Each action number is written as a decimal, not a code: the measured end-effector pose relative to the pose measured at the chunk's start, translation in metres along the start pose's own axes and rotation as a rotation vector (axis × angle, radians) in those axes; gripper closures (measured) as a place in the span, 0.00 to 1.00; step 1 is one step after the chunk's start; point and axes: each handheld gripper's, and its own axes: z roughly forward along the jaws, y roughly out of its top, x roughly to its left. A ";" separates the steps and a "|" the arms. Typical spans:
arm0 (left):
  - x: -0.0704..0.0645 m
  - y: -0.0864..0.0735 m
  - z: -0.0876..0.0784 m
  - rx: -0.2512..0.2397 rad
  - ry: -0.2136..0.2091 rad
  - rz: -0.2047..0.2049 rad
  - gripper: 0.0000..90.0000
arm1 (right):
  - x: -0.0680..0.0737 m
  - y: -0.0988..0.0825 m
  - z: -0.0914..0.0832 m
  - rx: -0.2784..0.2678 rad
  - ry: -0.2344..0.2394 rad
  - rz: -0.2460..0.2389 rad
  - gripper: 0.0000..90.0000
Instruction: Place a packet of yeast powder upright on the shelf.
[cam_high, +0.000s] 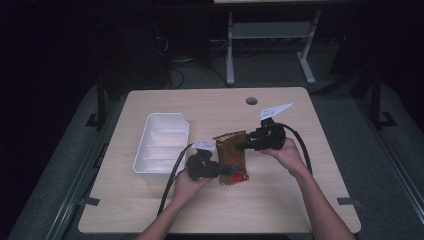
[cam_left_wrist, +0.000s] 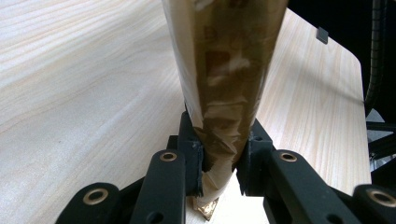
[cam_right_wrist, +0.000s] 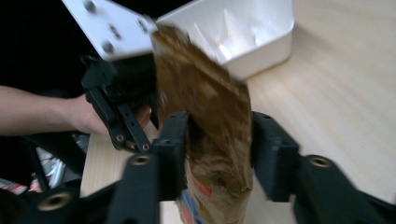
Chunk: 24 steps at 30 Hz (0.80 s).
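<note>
A brown-gold snack pouch (cam_high: 232, 155) with a red and blue mark at its near end is held between the two grippers above the wooden table (cam_high: 200, 205). My left gripper (cam_high: 220, 170) comes in from the left, and its jaws pinch the pouch's (cam_left_wrist: 224, 70) creased lower part; the gripper (cam_left_wrist: 220, 140) is shut on it. My right gripper (cam_high: 244, 145) is at the pouch's far right side. Its jaws straddle the pouch (cam_right_wrist: 205, 102) with a gap on one side, so the gripper (cam_right_wrist: 217, 135) is open. Beyond the pouch are the left gripper (cam_right_wrist: 119, 116) and the hand holding it.
A white bin (cam_high: 150, 135) with dividers stands on the table's left half, close behind the left hand, and its wall (cam_right_wrist: 261, 51) holds white pieces. A round cable hole (cam_high: 251, 101) is near the far edge. Black cables trail from both grippers towards the near edge.
</note>
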 end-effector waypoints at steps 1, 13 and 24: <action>0.000 0.001 0.000 0.005 0.000 0.007 0.83 | -0.001 -0.002 0.003 0.016 0.002 0.010 0.58; -0.001 0.000 -0.001 0.004 -0.007 -0.011 0.77 | 0.000 -0.005 0.011 0.055 0.049 -0.003 0.80; -0.008 -0.003 -0.007 -0.017 0.025 0.008 0.58 | 0.011 -0.002 -0.003 0.060 0.016 -0.045 0.92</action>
